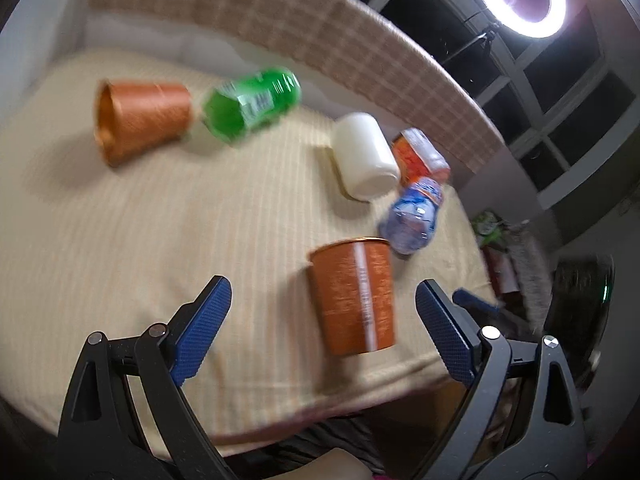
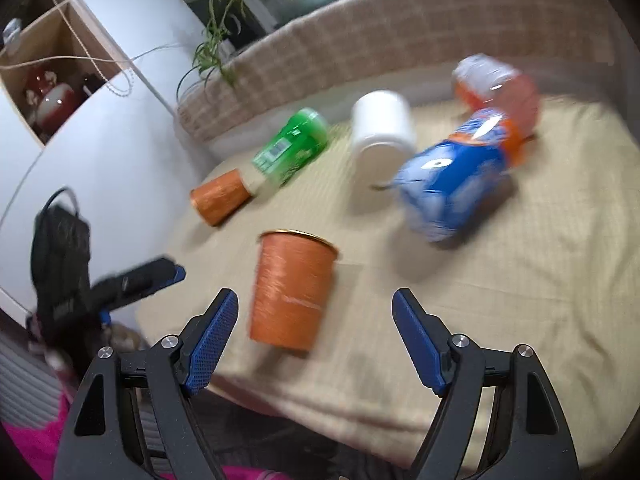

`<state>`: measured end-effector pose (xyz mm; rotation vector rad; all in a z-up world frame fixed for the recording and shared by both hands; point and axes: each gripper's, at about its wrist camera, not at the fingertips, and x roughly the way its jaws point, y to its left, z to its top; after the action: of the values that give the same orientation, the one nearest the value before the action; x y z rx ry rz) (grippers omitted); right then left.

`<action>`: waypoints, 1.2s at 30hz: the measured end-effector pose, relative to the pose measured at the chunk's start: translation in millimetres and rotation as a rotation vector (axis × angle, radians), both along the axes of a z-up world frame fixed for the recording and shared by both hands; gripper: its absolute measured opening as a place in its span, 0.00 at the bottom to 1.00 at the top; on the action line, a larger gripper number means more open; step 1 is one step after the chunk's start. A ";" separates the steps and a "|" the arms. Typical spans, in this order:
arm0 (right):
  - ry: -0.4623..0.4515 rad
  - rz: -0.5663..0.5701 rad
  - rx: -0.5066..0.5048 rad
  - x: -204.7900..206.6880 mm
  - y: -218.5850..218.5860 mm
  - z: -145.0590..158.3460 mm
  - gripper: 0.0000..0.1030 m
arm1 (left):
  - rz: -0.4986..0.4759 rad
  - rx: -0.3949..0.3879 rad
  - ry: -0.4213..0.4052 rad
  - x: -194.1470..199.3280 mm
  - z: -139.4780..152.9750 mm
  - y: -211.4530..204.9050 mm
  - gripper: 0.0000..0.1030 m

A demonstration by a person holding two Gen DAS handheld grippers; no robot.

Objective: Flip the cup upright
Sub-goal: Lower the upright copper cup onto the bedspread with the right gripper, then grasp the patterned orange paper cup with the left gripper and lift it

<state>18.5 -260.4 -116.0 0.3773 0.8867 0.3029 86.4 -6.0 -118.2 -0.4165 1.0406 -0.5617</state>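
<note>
An orange cup [image 1: 354, 298] stands upright near the front edge of the beige cloth; it also shows in the right wrist view [image 2: 290, 290]. A second orange cup [image 1: 140, 120] lies on its side at the far left, also seen in the right wrist view [image 2: 220, 196]. My left gripper [image 1: 322, 332] is open and empty just in front of the upright cup. My right gripper [image 2: 316, 340] is open and empty, just in front of that cup. The left gripper [image 2: 136, 276] shows at the left of the right wrist view. Both views are blurred.
A green can [image 1: 252, 106] lies beside the fallen cup. A white mug [image 1: 366, 156], an orange bottle [image 1: 420, 154] and a blue-labelled bottle [image 1: 412, 216] lie further right. A checked cushion edge [image 1: 320, 36] borders the back. The cloth's front edge [image 1: 320, 404] is close.
</note>
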 end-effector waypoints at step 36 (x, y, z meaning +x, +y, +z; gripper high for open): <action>-0.022 -0.243 -0.014 -60.1 -58.4 -2.3 0.77 | -0.117 -0.005 0.175 40.8 -38.3 -62.3 0.63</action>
<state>-41.6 -318.8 -118.3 0.4629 0.8115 0.0763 127.2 -68.3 -156.4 -0.4162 1.2376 -0.6406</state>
